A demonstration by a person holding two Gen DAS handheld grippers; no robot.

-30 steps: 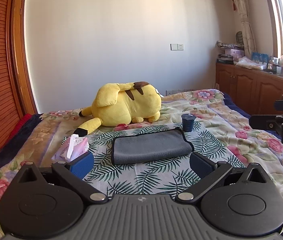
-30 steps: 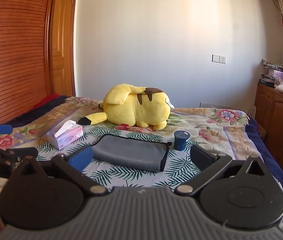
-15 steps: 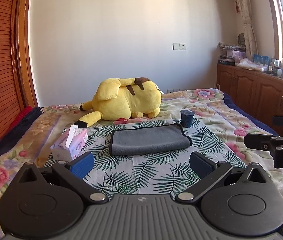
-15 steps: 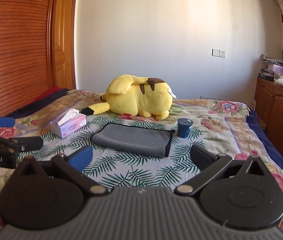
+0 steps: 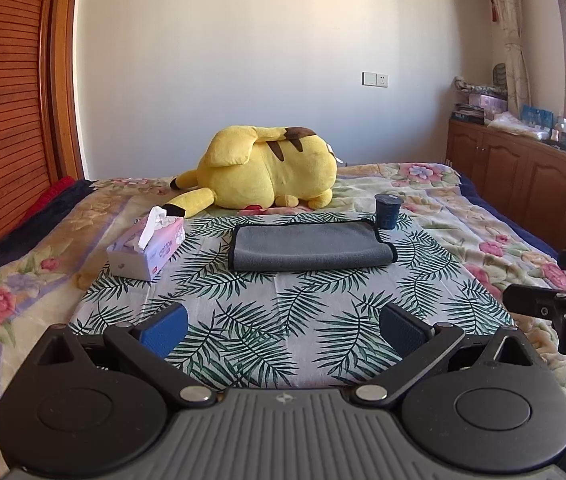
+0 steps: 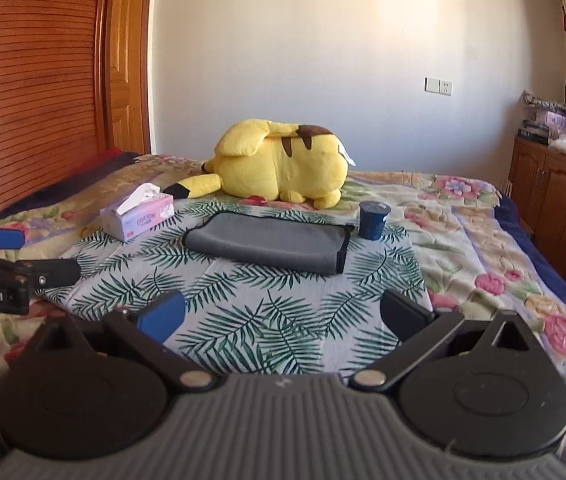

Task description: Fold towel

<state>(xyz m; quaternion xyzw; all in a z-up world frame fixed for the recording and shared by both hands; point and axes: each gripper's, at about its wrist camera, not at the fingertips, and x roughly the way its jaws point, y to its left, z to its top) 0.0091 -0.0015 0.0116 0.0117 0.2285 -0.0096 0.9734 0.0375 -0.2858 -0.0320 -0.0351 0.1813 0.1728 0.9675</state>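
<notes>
While the folded towel (image 5: 310,245) lies well ahead, each hand-held gripper (image 5: 283,326) (image 6: 285,316) hovers spread wide, holding nothing.

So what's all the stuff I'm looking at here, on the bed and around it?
towel: one, grey with dark edging, folded flat on the leaf-print cloth
leaf-print cloth: one, white with green fronds, spread over the bedspread
bedspread: one, cream with pink flowers, covering the bed
plush toy: one, yellow with brown stripes, lying behind the towel
tissue box: one, pink and white, left of the towel
cup: one, dark blue, at the towel's far right corner
cabinets: wooden, along the right wall
left gripper: one, black with blue pads, open, empty
right gripper: one, the same, open, empty
</notes>
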